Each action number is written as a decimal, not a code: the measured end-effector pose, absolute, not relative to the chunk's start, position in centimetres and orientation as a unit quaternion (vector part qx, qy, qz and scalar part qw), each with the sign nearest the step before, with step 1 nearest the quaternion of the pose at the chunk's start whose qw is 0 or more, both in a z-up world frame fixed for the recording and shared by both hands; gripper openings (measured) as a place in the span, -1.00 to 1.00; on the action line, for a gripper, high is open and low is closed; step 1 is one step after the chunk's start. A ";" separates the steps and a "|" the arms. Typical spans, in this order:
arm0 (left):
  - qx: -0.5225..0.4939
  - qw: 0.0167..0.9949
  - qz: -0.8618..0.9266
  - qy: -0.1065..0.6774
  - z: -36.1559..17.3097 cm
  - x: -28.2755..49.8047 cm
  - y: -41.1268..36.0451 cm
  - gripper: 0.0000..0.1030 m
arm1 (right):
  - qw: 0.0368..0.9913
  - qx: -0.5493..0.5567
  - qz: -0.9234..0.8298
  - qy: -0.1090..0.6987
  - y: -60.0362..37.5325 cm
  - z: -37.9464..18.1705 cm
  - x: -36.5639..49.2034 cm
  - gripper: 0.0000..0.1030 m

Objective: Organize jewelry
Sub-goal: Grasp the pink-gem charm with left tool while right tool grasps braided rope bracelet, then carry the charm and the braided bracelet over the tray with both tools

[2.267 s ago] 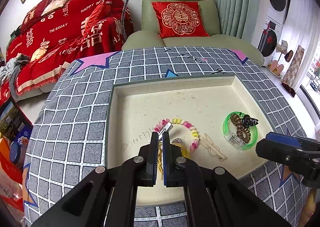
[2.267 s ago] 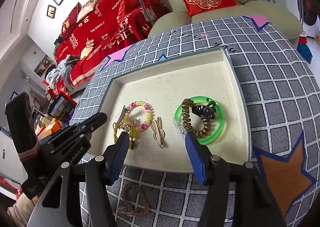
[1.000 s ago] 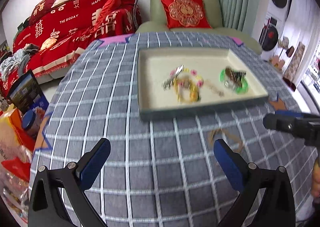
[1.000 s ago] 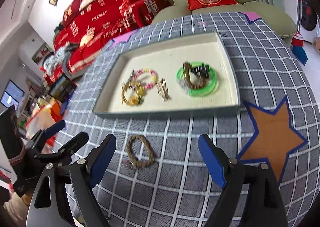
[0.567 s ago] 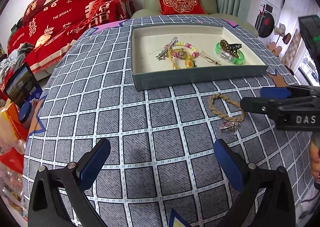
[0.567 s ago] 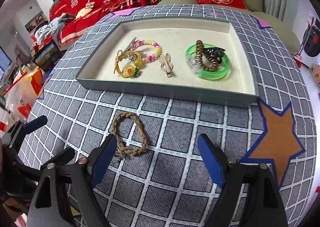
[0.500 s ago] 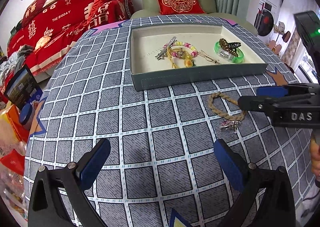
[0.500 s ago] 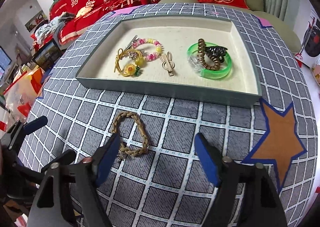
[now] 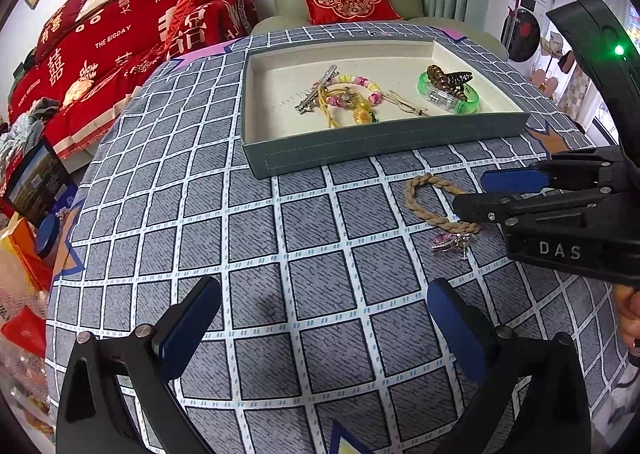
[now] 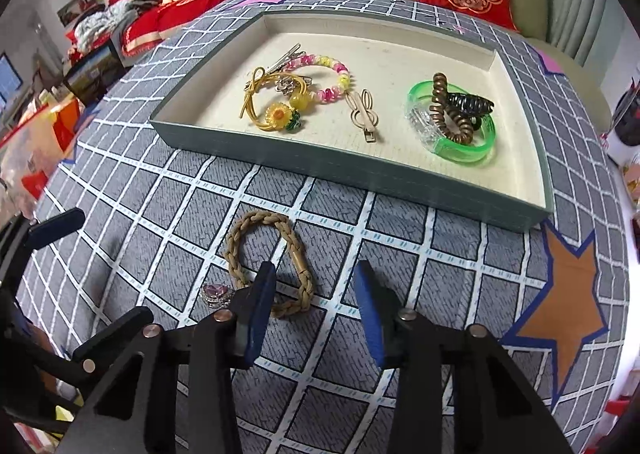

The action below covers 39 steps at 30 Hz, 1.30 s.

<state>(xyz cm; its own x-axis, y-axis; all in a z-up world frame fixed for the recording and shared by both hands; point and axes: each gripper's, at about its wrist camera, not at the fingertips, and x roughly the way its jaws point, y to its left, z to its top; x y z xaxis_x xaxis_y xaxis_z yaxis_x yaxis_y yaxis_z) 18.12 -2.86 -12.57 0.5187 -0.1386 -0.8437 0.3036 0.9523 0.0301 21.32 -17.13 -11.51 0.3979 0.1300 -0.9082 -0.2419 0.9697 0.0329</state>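
A tan braided bracelet [image 10: 296,250] with a pink charm [image 10: 216,294] lies on the checked tablecloth in front of the grey tray [image 10: 360,177]. My right gripper [image 10: 314,294] is down over it, jaws closing. One pad stands inside the loop and the bracelet's right strand lies between the pads, which are not pressing on it. In the left wrist view the same bracelet [image 9: 412,201] lies under the right gripper [image 9: 476,193]. My left gripper [image 9: 324,326] hangs wide open over bare cloth, nearer than the tray [image 9: 380,145], holding nothing.
The tray holds a green bangle [image 10: 460,149] with a coil tie and a black claw clip, a pink-yellow bead bracelet [image 10: 332,87], a sunflower cord [image 10: 276,113] and a beige clip [image 10: 364,113]. An orange star [image 10: 560,294] marks the cloth. A hand [image 9: 628,306] shows at the right.
The right gripper has come down onto the braided bracelet and its jaws have narrowed around one strand. The left gripper, still wide open, has shifted over the cloth.
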 end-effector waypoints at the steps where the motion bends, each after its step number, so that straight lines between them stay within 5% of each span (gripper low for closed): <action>1: 0.087 0.867 -0.128 0.474 -12.6 18.2 -3.0 1.00 | 0.835 -0.058 0.110 0.537 -17.0 -11.5 21.3 -0.26; 4: 0.089 0.865 -0.130 0.476 -12.6 18.1 -3.2 1.00 | 0.835 -0.071 0.105 0.536 -16.9 -11.5 21.2 -0.52; 6: 0.093 0.865 -0.133 0.475 -12.6 18.1 -3.5 1.00 | 0.834 -0.069 0.106 0.537 -17.0 -11.5 21.3 -0.86; 17: 0.116 0.858 -0.177 0.469 -12.0 18.0 -6.0 0.95 | 0.842 -0.022 0.110 0.528 -18.6 -11.0 21.2 -0.87; 20: 0.125 0.852 -0.191 0.471 -12.1 18.1 -6.9 0.62 | 0.844 -0.020 0.107 0.525 -18.9 -10.7 21.2 -0.87; 26: 0.137 0.844 -0.217 0.472 -12.4 18.0 -8.2 0.61 | 0.843 -0.007 0.104 0.528 -19.6 -10.9 21.4 -0.87; 31: 0.133 0.838 -0.234 0.474 -12.5 18.2 -8.7 0.29 | 0.840 0.007 0.105 0.532 -20.2 -11.0 21.5 -0.87; 35: 0.133 0.835 -0.248 0.473 -12.2 18.0 -9.2 -0.19 | 0.840 0.010 0.107 0.531 -20.2 -10.9 21.5 -0.87; 39: 0.137 0.837 -0.248 0.468 -12.1 17.6 -9.3 -0.21 | 0.840 0.012 0.107 0.532 -20.3 -10.9 21.4 -0.87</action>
<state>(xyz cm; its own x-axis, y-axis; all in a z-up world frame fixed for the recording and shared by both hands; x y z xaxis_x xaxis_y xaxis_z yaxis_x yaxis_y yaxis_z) 17.59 -9.29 -12.13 0.4391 -0.2883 -0.8509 0.5437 0.8393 -0.0038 21.44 -20.26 -10.92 0.4118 0.1921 -0.8908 -0.1665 0.9769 0.1337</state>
